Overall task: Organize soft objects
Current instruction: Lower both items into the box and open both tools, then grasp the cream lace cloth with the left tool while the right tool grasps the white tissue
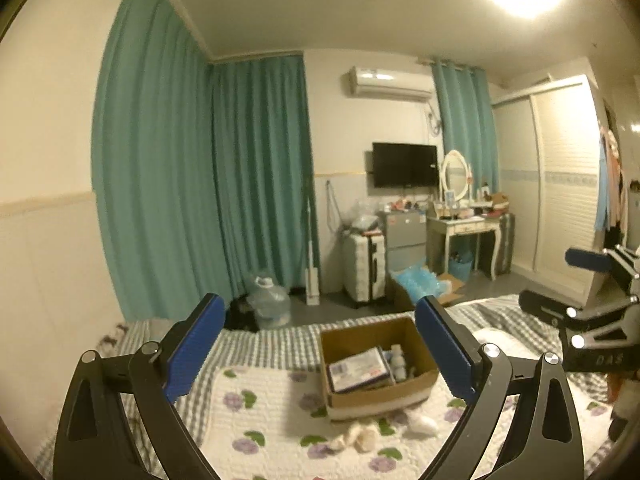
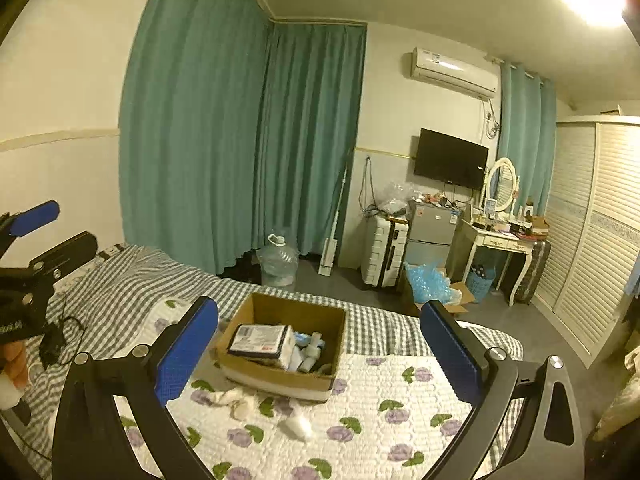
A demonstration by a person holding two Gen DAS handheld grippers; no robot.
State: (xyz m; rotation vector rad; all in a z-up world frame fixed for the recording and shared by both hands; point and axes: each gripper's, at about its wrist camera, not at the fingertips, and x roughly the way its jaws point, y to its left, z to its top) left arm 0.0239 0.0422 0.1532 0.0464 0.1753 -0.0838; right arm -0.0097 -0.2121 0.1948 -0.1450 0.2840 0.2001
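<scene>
A brown cardboard box [image 1: 420, 390] [image 2: 276, 382] sits on the flowered quilt [image 1: 264, 420] [image 2: 380, 424] of a bed. It holds a flat packet, small bottles and tissue packs. Soft whitish pieces lie in front of it: a crumpled cream one [image 1: 358, 438] [image 2: 236, 400] and a white one [image 1: 422, 424] [image 2: 298, 426]. My left gripper [image 1: 320, 352] is open and empty, held above the bed before the box. My right gripper [image 2: 320, 354] is open and empty too. Each shows at the edge of the other's view: the right one [image 1: 560, 280], the left one [image 2: 64, 228].
A grey checked sheet [image 2: 132, 276] covers the bed's far side, with a black cable [image 2: 60, 336] on it. Beyond the bed stand a water jug [image 2: 278, 264], a white suitcase [image 2: 382, 252], a small fridge, a dressing table [image 2: 500, 244] and a wardrobe at right.
</scene>
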